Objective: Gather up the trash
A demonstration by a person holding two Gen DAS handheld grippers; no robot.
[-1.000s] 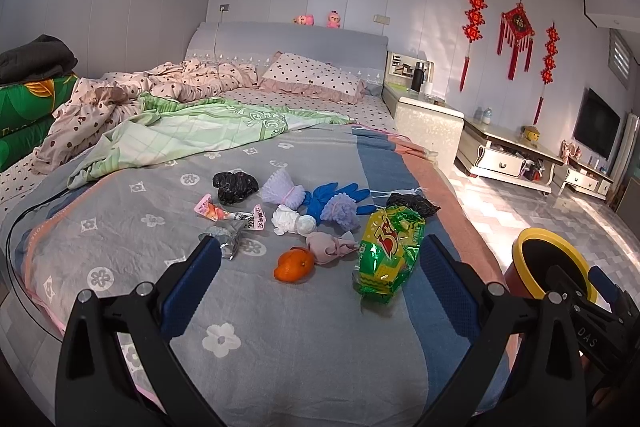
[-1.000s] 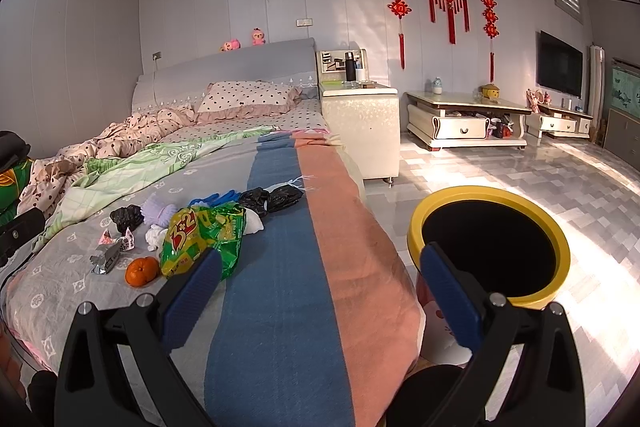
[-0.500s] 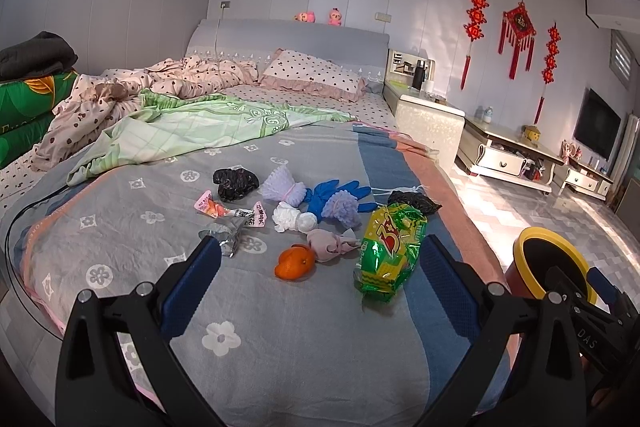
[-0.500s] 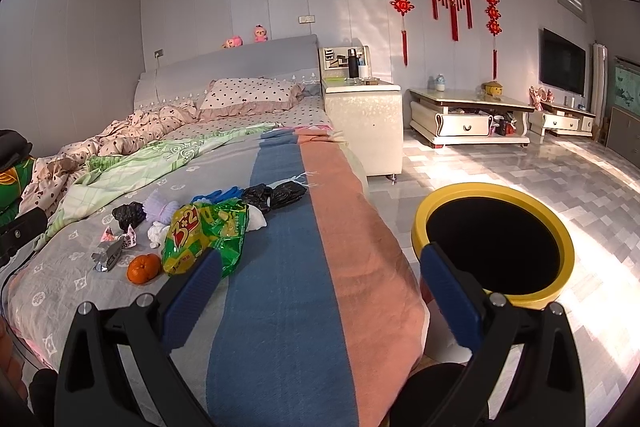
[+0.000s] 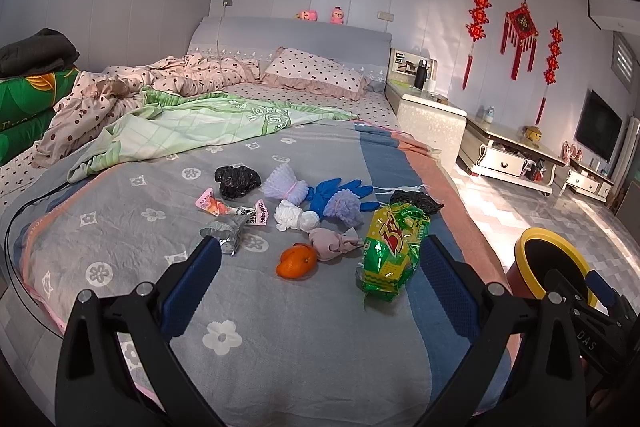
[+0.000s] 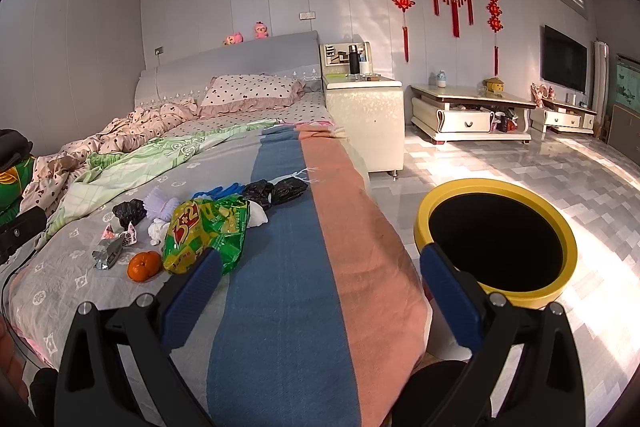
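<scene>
Trash lies in a cluster on the grey bedspread [image 5: 280,347]: a green snack bag [image 5: 394,253] [image 6: 206,233], an orange peel [image 5: 297,261] [image 6: 144,265], a pink tissue wad [image 5: 332,243], white wads [image 5: 294,217], a blue glove [image 5: 336,193], purple foam nets [image 5: 286,183], black bags [image 5: 237,179] [image 6: 276,189], a silver wrapper [image 5: 226,231] and a pink wrapper [image 5: 210,205]. A yellow-rimmed bin [image 6: 496,247] [image 5: 548,267] stands on the floor right of the bed. My left gripper [image 5: 320,267] is open, short of the cluster. My right gripper [image 6: 320,273] is open over the bed's right edge.
Rumpled quilts [image 5: 192,123] and a dotted pillow [image 5: 316,75] fill the far half of the bed. A nightstand [image 6: 364,119], a low TV cabinet [image 6: 468,115] and tiled floor [image 6: 520,163] lie to the right. Folded bedding [image 5: 24,99] sits at the left.
Both views have shifted only slightly; the bin sits a little lower in the right wrist view. Both grippers stay open and the trash has not moved.
</scene>
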